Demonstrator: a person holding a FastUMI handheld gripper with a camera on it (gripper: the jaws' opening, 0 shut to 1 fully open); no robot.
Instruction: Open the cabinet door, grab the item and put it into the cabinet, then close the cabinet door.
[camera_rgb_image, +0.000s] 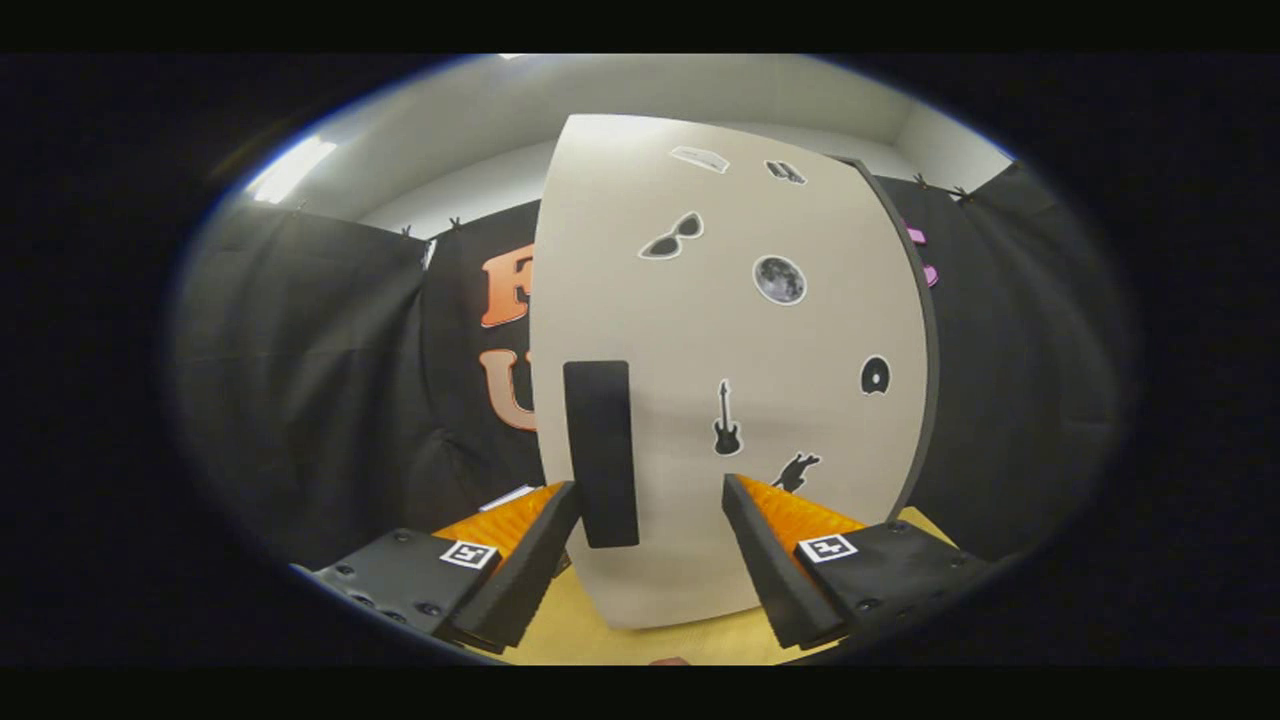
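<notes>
— Where's the cabinet door (735, 330) from your gripper (650, 492)?
— Just ahead of my fingers, which stand apart, clamping nothing. Its one dark handle (600, 452) stands upright just beside my left finger (540, 545).
— Any count?
— One door, seven stickers (779, 279) on it.

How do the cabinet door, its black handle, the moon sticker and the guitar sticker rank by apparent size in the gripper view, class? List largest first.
1. cabinet door
2. black handle
3. moon sticker and guitar sticker: too alike to rank, the one round, the other tall and thin.
The open gripper has its fingers either side of the handle's lower end.
</notes>
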